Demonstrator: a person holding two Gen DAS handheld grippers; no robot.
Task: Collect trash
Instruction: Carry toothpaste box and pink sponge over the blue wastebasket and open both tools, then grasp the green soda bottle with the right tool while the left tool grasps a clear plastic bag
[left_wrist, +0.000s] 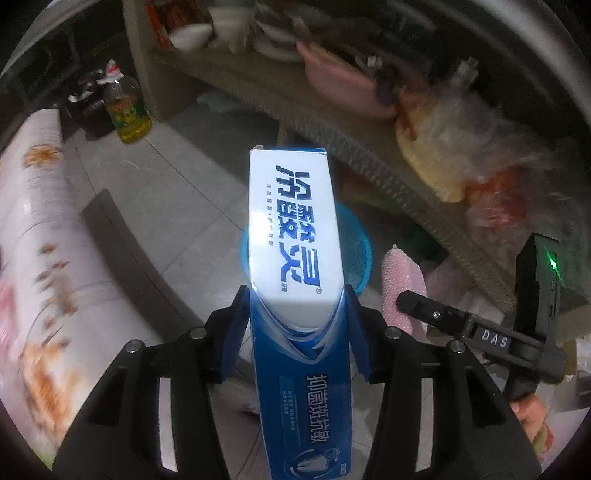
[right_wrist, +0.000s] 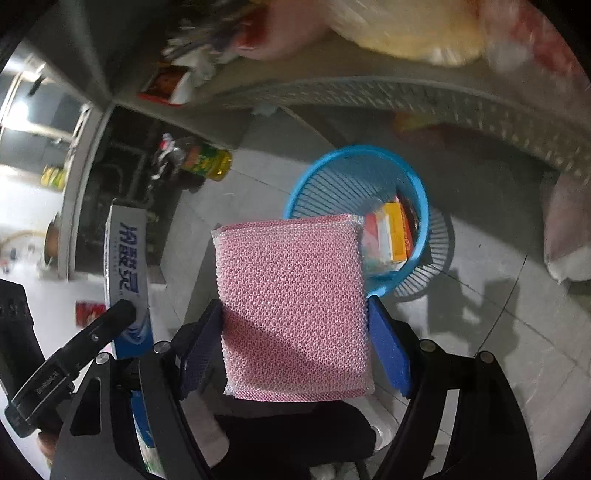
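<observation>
**Carry step: both tools loaded, bin ahead**

Left tool (left_wrist: 295, 314) is clamped on the toothpaste box (left_wrist: 295, 229), which juts forward past the pads. Right tool (right_wrist: 295, 332) is clamped on the pink sponge (right_wrist: 291, 306). The blue basket (right_wrist: 332, 162) sits on the floor just beyond both tools, already holding cartons (right_wrist: 391, 232). Judgement: transport is nearly done. Next, centre each load over the rim, then release.

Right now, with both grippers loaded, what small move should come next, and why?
Probably ease the right gripper forward over the blue basket before releasing: its pink scrub pad only overlaps the near rim, and earlier trash already lies inside.
</observation>
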